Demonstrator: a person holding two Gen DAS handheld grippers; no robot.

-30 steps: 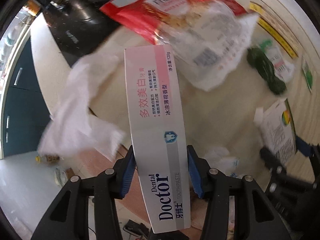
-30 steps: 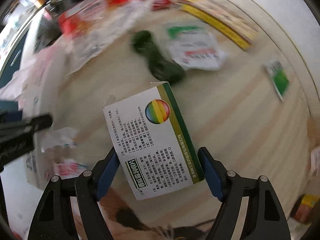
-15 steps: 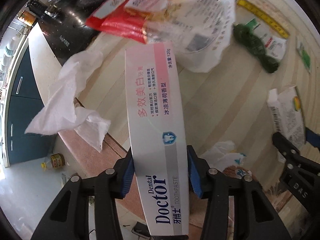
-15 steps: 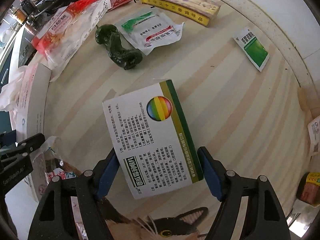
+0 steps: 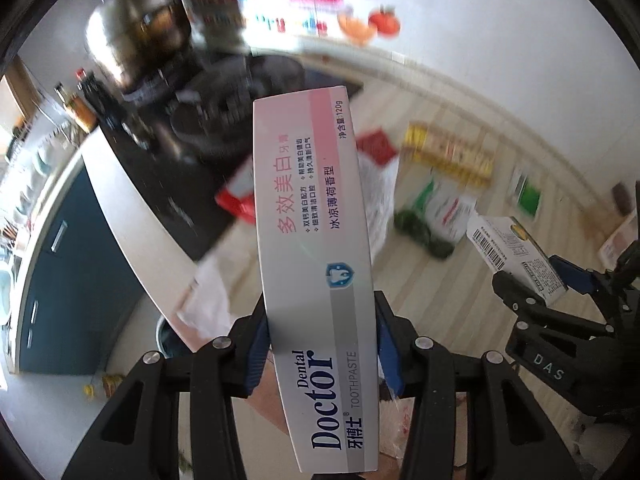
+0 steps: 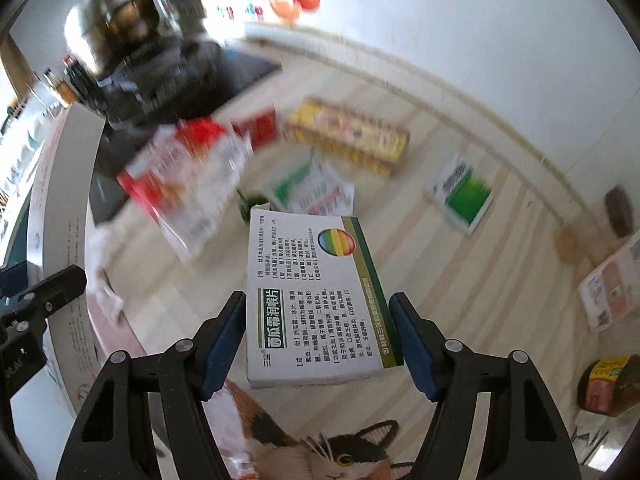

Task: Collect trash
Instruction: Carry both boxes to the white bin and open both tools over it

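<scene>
My left gripper [image 5: 322, 350] is shut on a long white and pink toothpaste box [image 5: 312, 240], held above the striped counter. My right gripper [image 6: 318, 340] is shut on a white medicine box [image 6: 316, 296] with a rainbow circle and green edge; this box also shows in the left wrist view [image 5: 516, 258]. On the counter [image 6: 460, 280] lie a red and clear snack bag [image 6: 188, 176], a yellow box [image 6: 352, 136], a green and white sachet [image 6: 316, 192], a small green packet [image 6: 464, 194] and a dark green lump [image 5: 420, 232].
A white tissue [image 5: 208, 300] lies at the counter's left edge, by a black stove [image 5: 208, 120] with a steel pot [image 6: 112, 28]. A jar [image 6: 608, 384] stands at the right. A cat picture mat [image 6: 340, 452] lies below my right gripper. The white wall [image 6: 480, 40] is behind.
Both grippers have lifted and tilted up with their boxes; the counter items now look smaller and farther, and the stove, pot and wall have come into view.
</scene>
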